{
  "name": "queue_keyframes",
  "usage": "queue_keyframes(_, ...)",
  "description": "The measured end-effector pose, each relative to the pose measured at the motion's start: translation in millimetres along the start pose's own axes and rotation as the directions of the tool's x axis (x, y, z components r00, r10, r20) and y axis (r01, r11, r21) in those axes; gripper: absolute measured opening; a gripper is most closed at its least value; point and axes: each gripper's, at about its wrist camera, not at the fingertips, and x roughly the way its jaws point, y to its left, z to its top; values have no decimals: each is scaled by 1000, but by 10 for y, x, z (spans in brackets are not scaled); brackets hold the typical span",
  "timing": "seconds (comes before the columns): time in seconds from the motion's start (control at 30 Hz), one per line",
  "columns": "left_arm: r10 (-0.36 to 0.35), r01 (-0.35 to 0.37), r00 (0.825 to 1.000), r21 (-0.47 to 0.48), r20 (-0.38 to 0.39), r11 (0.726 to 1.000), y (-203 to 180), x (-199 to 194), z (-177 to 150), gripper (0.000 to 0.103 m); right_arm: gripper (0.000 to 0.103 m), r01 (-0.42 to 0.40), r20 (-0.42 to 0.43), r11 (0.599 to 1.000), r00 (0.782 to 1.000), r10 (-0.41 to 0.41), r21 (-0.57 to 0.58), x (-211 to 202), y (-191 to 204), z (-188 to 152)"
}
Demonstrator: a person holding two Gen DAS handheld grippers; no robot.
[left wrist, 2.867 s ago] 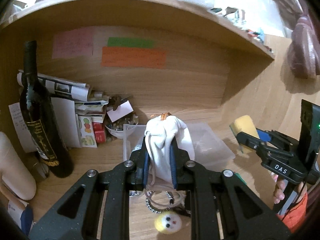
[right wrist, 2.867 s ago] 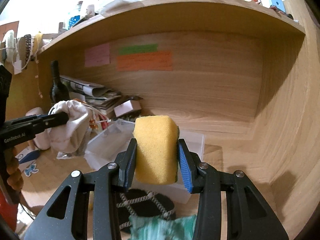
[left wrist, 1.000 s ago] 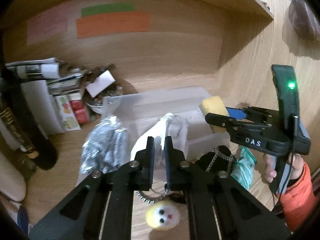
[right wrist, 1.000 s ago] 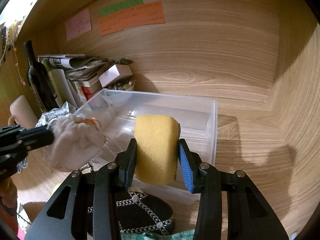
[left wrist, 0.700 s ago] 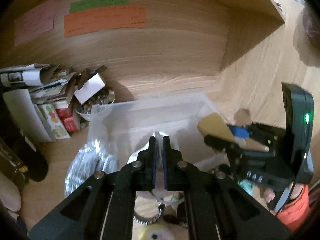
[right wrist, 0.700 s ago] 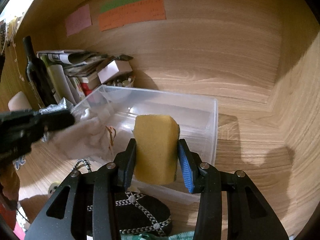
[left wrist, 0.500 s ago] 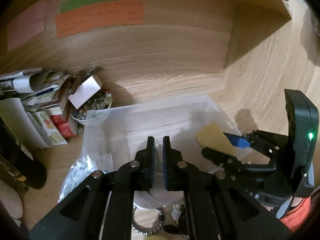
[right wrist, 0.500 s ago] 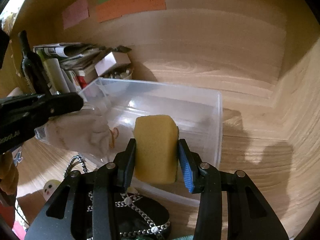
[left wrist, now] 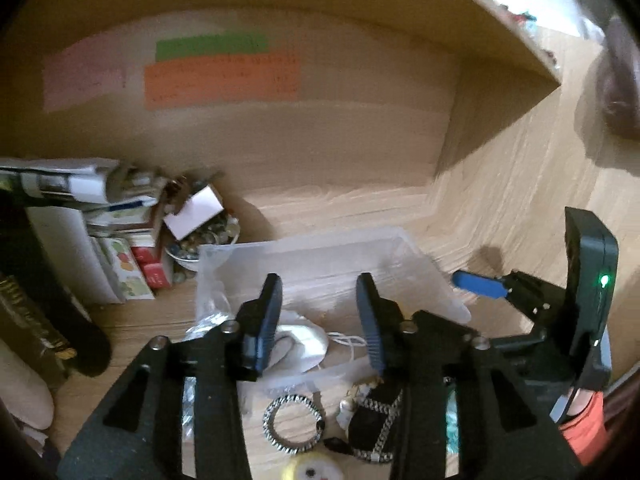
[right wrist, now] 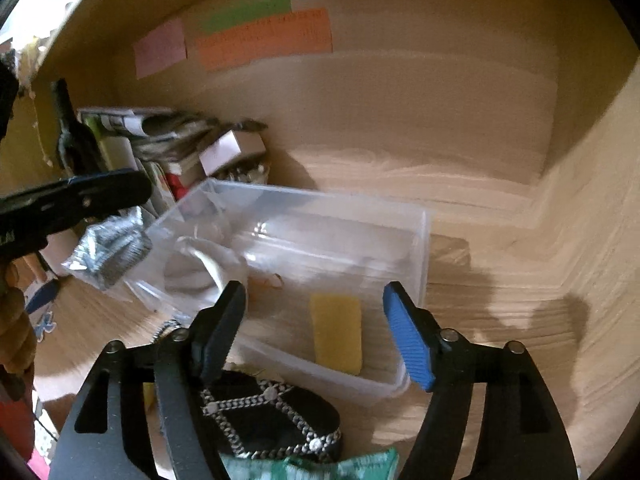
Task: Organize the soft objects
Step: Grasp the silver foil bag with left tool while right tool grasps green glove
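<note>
Two grippers hang over the wooden desk with nothing between their fingers. The left gripper [left wrist: 320, 320] has its jaws spread wide and empty; the right gripper [right wrist: 316, 332] is likewise parted, its blue pad clear of everything below.

Nearest the cameras, on the desk in front of the bin, lie a green patterned cloth [right wrist: 312, 468], a black pouch with a chain trim [right wrist: 272, 420], a braided ring [left wrist: 294, 420] and a small yellow plush face [left wrist: 310, 472] at the bottom edge of the left view.

Just beyond them sits the clear plastic bin [right wrist: 420, 248]. The yellow sponge [right wrist: 338, 332] lies flat on the bin floor near its front right corner — directly under the gap of the right gripper, touching neither finger. The white drawstring bag [left wrist: 300, 344] rests slumped in the left part of the bin, its cord trailing to the right; in the right view it shows through the bin wall, blurred.

A crinkled silver packet [right wrist: 112, 248] leans against the bin's left outer side.

Farther back on the left stand a dark wine bottle [right wrist: 74, 140], a pile of papers and small boxes [left wrist: 100, 216] and a bowl of small bits [left wrist: 204, 240]. On the back wall — pink, green and orange paper notes [left wrist: 222, 84].
</note>
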Motion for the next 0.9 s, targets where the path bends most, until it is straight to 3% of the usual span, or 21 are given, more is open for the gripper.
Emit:
queue_keyframes(0.1,22,-23,999,12,40,1000,17,-211,-97,59,81,12,37,1000,999,-12,-4,-168,17,-21)
queue_keyframes(0.2,45,-46,997,26,60,999,33,-371,-216,66,84,11,63,1000,998,-11,-3,-329,34,-78)
queue_keyframes(0.4,99,-101,994,25,53,995,128,-474,-463,82,97,18,52,1000,998,-19,21,-459,38,-311)
queue_keyframes(0.67,129,-131,991,-55,-41,990,467,-116,-587,82,97,-3,-70,995,997,10,99,-369,-38,-764)
queue_keyframes(0.77,110,-117,991,-88,-78,989,584,63,-619,82,97,-12,-104,993,994,24,119,-318,-53,-866)
queue_keyframes(0.83,94,-104,991,-105,-98,989,626,152,-642,76,96,-8,-127,992,992,24,126,-276,-61,-923)
queue_keyframes(0.9,82,-94,991,-108,-110,990,634,191,-656,60,88,-4,-137,992,990,21,130,-256,-67,-960)
